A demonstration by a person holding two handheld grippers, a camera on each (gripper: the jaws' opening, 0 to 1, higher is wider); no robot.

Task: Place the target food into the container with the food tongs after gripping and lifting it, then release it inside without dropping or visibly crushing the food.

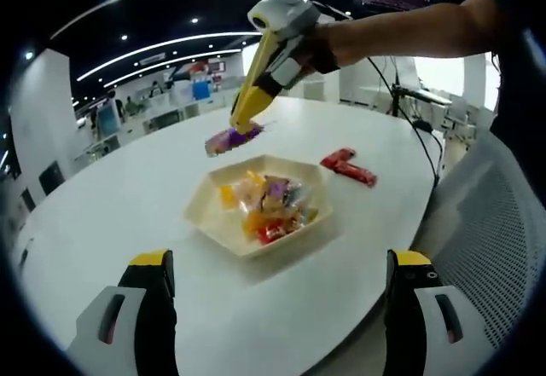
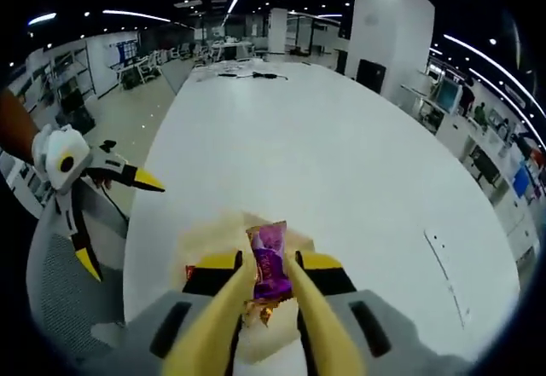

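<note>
A cream six-sided container [image 1: 205, 210] sits on the white table [image 1: 128, 197], holding several wrapped sweets [image 1: 269, 205]. Yellow food tongs [image 1: 256, 78] pinch a purple wrapped candy [image 1: 232, 140] just above the container's far rim. My right gripper [image 1: 275, 67] is shut on the tongs, with a person's hand behind it. In the right gripper view, the tongs [image 2: 223, 308] run up between my right gripper's [image 2: 266, 263] jaws, and the purple candy [image 2: 271, 267] hangs over the container [image 2: 205, 233]. My left gripper [image 1: 281, 261] is open on the near side of the container, holding nothing, and comes into the right gripper view as the left gripper [image 2: 118, 222].
Two red wrapped snacks [image 1: 348, 165] lie on the table to the right of the container. A grey mesh chair [image 1: 503, 222] stands by the table's right edge. Cables [image 1: 418, 120] trail over the far right of the table. Desks and people fill the room behind.
</note>
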